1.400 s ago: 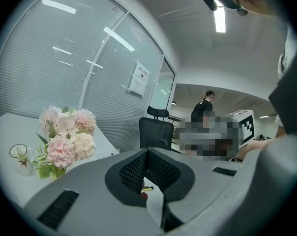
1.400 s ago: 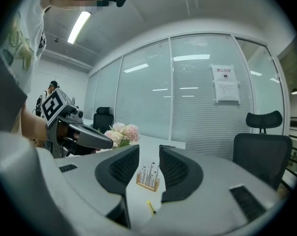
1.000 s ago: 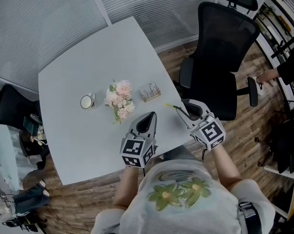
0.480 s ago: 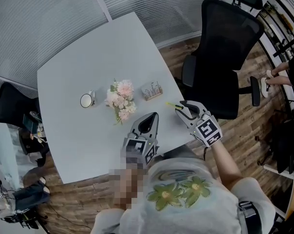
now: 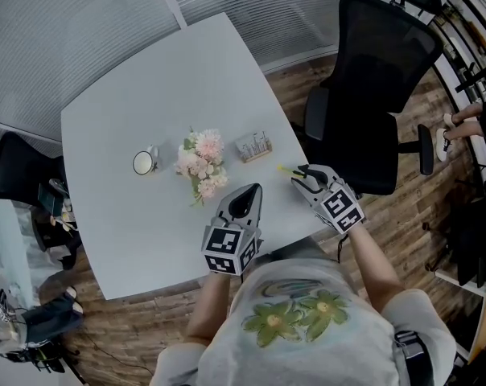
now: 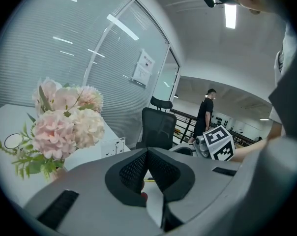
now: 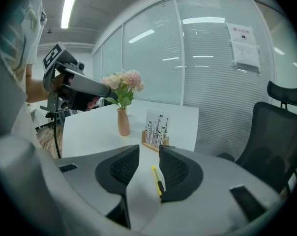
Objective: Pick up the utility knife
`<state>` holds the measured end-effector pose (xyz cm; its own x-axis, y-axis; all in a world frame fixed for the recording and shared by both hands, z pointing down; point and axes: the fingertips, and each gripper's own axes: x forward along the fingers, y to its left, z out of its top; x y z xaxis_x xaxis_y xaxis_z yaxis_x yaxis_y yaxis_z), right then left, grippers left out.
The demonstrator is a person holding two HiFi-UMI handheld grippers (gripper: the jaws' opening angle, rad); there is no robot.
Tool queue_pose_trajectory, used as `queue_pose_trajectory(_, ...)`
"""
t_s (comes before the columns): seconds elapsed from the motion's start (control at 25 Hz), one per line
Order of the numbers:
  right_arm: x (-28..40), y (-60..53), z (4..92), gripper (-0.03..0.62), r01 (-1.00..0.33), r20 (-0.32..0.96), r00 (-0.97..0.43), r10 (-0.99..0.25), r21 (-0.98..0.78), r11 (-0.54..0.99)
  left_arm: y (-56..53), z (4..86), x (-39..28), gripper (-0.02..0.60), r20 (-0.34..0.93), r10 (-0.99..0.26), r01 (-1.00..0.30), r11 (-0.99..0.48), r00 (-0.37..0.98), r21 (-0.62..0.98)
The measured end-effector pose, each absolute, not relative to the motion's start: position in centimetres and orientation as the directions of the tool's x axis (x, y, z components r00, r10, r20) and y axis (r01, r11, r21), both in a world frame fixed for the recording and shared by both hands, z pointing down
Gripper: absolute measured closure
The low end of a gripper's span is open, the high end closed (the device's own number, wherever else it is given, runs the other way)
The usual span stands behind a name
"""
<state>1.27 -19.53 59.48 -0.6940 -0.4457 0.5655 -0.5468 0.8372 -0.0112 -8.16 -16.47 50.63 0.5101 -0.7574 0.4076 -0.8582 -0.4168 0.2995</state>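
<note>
In the head view the knife [image 5: 286, 170] lies flat on the table [image 5: 122, 95] close to its right edge. The right hand-held gripper [image 5: 306, 177] is just behind it, and the left hand-held gripper [image 5: 245, 196] rests apart, near the flowers [image 5: 200, 161]. The left gripper view shows its jaws meeting at the tips with nothing held. The right gripper view shows its jaws a narrow gap apart and empty. The knife lies on the table beyond them, lengthwise in the gap and nearer the right-side jaw. The thin, low body could be nudged rather than pinched: that nearer jaw may reach it first and skid it toward the edge. Closing too high would miss it.
</note>
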Motion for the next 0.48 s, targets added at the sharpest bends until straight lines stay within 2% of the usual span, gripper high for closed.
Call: queue_pose_trajectory(0.48,2.3,-20.1,65.2,0.461,-0.537,0.658,-0.645,-0.39,-0.027,0.843,-16.7,51.5,-8.2,0.571,0.43,-0.747,-0.86,-0.412,0.508,0.301)
